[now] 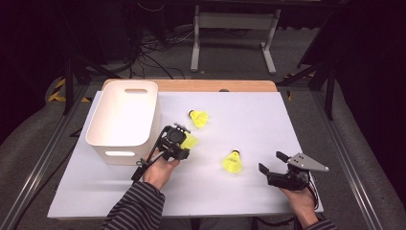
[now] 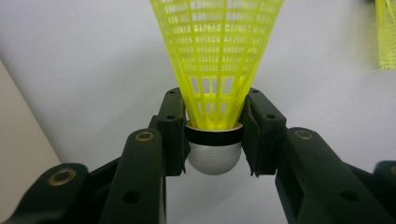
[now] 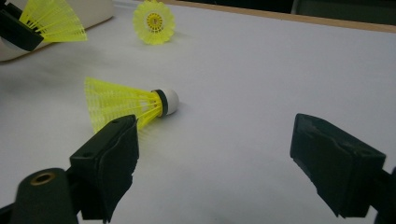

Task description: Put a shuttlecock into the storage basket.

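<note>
Just right of the white bin (image 1: pixel 123 120), at about nine o'clock from the table's (image 1: pixel 249 191) middle, the left claw (image 1: pixel 184 143) is pinching a yellow shuttlecock (image 1: pixel 189 141) by its base. In the left gripper view the two pads press on the black band above the white cork (image 2: pixel 214 158), and the yellow skirt fans away from the claw toward twelve o'clock. A second shuttlecock (image 1: pixel 198 118) lies on the table at about one o'clock from the held one, near the bin's right wall. A third shuttlecock (image 1: pixel 232 162) lies at about four o'clock from the held one, between the two hands. The right claw (image 1: pixel 272 163) is at about three o'clock from that third shuttlecock, near the table's near right corner, its jaws spread wide with nothing between them.
</note>
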A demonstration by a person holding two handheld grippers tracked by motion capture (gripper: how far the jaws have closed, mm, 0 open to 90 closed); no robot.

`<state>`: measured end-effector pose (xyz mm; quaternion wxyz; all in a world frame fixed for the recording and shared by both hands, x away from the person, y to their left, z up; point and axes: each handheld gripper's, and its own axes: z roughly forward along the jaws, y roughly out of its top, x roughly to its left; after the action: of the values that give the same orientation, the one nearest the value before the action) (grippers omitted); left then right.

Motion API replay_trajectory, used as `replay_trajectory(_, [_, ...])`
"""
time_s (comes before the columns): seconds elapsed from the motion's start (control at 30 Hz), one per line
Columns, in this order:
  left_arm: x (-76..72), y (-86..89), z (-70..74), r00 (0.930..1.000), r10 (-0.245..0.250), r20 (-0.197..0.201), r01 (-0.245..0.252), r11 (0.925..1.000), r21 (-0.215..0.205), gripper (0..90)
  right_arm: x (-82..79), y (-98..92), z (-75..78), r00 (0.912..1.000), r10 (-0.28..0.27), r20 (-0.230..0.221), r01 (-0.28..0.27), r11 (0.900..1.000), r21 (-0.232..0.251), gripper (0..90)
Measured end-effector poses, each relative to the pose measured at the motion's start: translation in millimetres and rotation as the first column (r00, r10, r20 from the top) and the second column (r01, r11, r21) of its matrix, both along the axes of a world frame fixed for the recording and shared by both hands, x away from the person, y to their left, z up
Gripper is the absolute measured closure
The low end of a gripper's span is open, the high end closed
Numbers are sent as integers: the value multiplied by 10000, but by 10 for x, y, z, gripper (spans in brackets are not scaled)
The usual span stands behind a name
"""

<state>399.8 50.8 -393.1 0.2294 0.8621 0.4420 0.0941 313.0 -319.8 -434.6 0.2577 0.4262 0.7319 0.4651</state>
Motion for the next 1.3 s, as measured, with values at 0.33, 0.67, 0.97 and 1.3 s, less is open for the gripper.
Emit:
replay_trajectory(0.33, [-43, -15, 92, 9998, -210, 4, 210, 9998, -33, 646, 3, 1, 3, 10000, 20, 58, -20, 10000, 21, 162])
replay_trajectory(0.67, [-60, 3, 149, 9996, -289, -24, 288, 9996, -65, 646, 4, 6, 2, 10000, 18, 53, -18, 10000, 27, 162])
replay_trajectory(0.97, [-72, 18, 220, 9994, -339, -13, 339, 9994, -90, 646, 7, 6, 2, 10000, 26, 53, -27, 10000, 29, 161])
replay_trajectory(1.3, [-96, 55, 309, 9991, -435, 31, 435, 9990, -141, 646, 11, 10, 1, 10000, 34, 52, -34, 10000, 0, 161])
